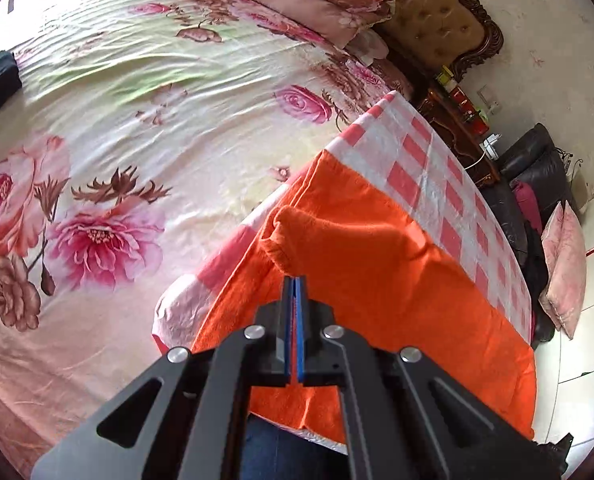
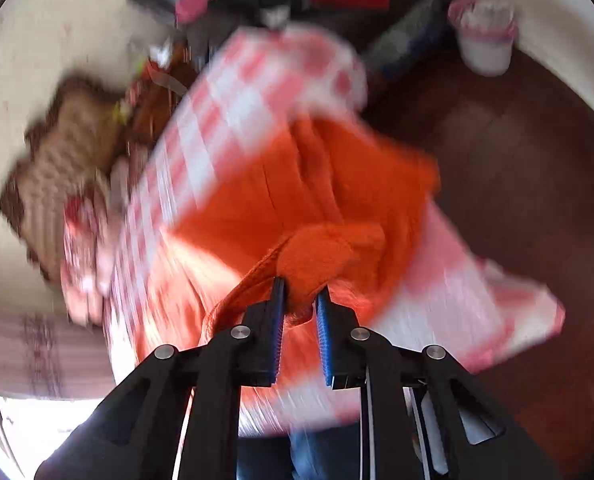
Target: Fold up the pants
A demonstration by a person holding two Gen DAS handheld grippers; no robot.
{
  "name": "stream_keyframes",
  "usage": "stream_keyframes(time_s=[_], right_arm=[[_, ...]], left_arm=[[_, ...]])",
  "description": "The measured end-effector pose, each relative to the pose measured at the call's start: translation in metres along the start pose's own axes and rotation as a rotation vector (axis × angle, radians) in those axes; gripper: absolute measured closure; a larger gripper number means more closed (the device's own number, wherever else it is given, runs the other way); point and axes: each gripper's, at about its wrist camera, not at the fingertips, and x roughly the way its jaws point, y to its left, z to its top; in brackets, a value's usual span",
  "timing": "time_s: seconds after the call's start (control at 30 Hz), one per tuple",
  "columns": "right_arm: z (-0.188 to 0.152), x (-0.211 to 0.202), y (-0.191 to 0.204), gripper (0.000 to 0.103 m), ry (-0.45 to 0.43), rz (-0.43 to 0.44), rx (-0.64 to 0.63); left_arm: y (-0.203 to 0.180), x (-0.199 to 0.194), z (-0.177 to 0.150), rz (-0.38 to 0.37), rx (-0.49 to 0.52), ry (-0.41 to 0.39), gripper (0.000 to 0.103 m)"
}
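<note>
Orange pants (image 1: pixel 377 280) lying on the checked cloth (image 1: pixel 429 160) by the bed (image 1: pixel 137 120), left gripper (image 1: pixel 295 280) clamped tight on one edge, right gripper (image 2: pixel 301 292) pinching a bunched hem w/ jaws narrow, prob to lift both corners for a fold.

The orange pants (image 1: pixel 377 272) under my tongs look like thick, fuzzy, matt fleece, lying on a thin crinkled checked cloth (image 1: pixel 429 168) in pink and white with a slight sheen. My left gripper (image 1: pixel 295 280) and right gripper (image 2: pixel 300 292) are matt black plastic with shiny round metal pins (image 1: pixel 255 332) and ribbed blue pads (image 2: pixel 325 336) on the fingers. The flowered bed sheet (image 1: pixel 137 120) beside them is smooth and satiny, faintly creased, and the headboard (image 1: pixel 437 20) is tufted upholstery in dark carved wood.
</note>
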Motion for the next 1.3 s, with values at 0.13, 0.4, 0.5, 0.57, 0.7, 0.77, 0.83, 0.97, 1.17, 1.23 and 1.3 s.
stream_keyframes(time_s=[0.13, 0.4, 0.5, 0.57, 0.7, 0.77, 0.83, 0.97, 1.17, 1.23, 1.3], right_arm=[[-0.034, 0.012, -0.025, 0.068, 0.09, 0.065, 0.099], [-0.024, 0.009, -0.031, 0.016, -0.014, 0.235, 0.264], [-0.015, 0.022, -0.028, 0.016, 0.018, 0.254, 0.293], [-0.009, 0.027, -0.026, 0.037, 0.03, 0.237, 0.283], [0.003, 0.04, -0.02, 0.062, 0.075, 0.197, 0.274], [0.006, 0.042, -0.018, 0.072, 0.078, 0.171, 0.254], [0.006, 0.04, -0.016, 0.074, 0.074, 0.154, 0.242], [0.008, 0.04, -0.012, 0.079, 0.067, 0.136, 0.226], [0.012, 0.038, -0.004, 0.086, 0.054, 0.096, 0.192], [0.018, 0.029, 0.01, 0.086, 0.033, 0.074, 0.156], [0.035, 0.005, 0.044, 0.087, -0.031, 0.065, 0.032]], left_arm=[[0.01, 0.008, -0.006, -0.023, -0.042, 0.019, 0.103], [0.023, 0.003, 0.001, -0.106, -0.114, 0.021, 0.103], [0.03, 0.001, -0.001, -0.163, -0.161, 0.019, 0.102], [0.039, 0.001, -0.001, -0.198, -0.209, 0.028, 0.098], [0.055, 0.004, -0.001, -0.271, -0.299, 0.045, 0.073], [0.059, 0.007, 0.0, -0.259, -0.323, 0.055, 0.065], [0.061, 0.011, 0.0, -0.259, -0.338, 0.066, 0.065], [0.063, 0.022, 0.005, -0.225, -0.347, 0.074, 0.066], [0.04, 0.028, 0.025, -0.13, -0.217, 0.076, 0.094], [0.022, 0.014, 0.039, -0.152, -0.17, 0.06, 0.094], [-0.002, -0.011, 0.064, -0.184, -0.13, 0.012, 0.094]])
